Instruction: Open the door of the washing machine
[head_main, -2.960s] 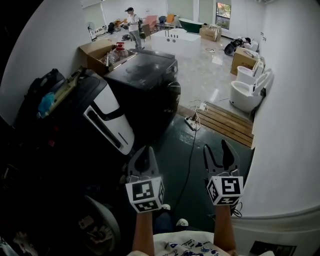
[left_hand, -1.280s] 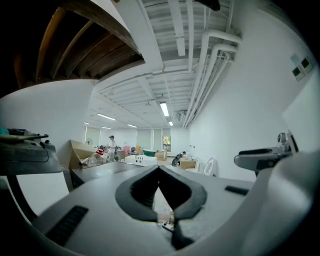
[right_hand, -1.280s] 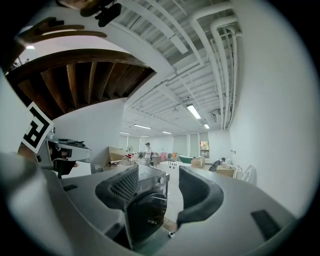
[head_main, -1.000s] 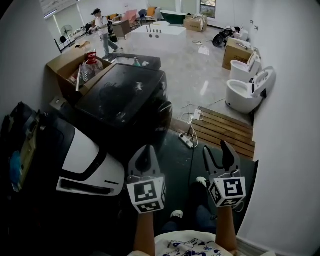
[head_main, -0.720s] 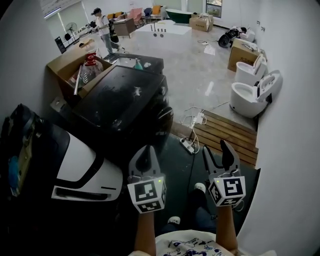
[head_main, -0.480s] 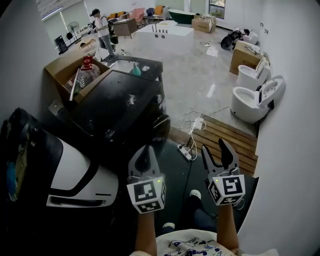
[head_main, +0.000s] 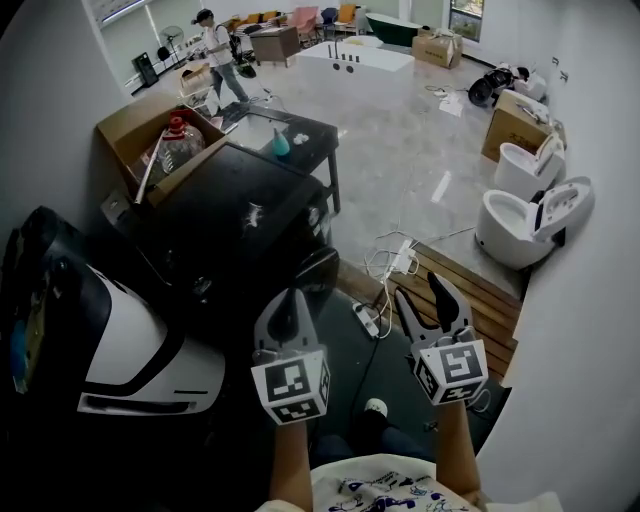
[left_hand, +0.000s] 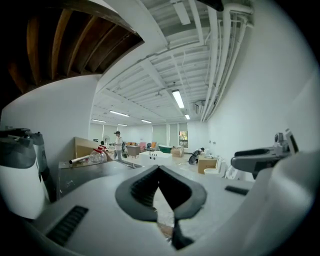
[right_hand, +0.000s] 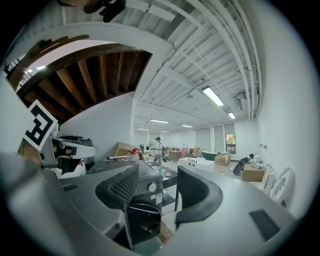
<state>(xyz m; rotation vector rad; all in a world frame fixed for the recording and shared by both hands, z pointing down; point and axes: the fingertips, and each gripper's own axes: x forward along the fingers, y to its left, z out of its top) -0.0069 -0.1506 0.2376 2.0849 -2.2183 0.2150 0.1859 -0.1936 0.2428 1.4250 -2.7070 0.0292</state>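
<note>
The black washing machine stands ahead and to the left, its round front door shut. Both grippers hang in the air short of it and touch nothing. My left gripper is shut and empty, just below and in front of the door. My right gripper is open and empty, further right over the dark floor. In the right gripper view the machine's front with its control knob shows between the open fingers. In the left gripper view the fingertips meet.
A white-and-black appliance stands close at the left. Behind the washer are a cardboard box and a dark table. A power strip with cables lies beside a wooden pallet. Toilets line the right wall. A person walks far off.
The view has advanced and turned, so the washing machine now sits nearer and its door lies just past the left gripper. Both grippers keep their states; the right one leans slightly left.
</note>
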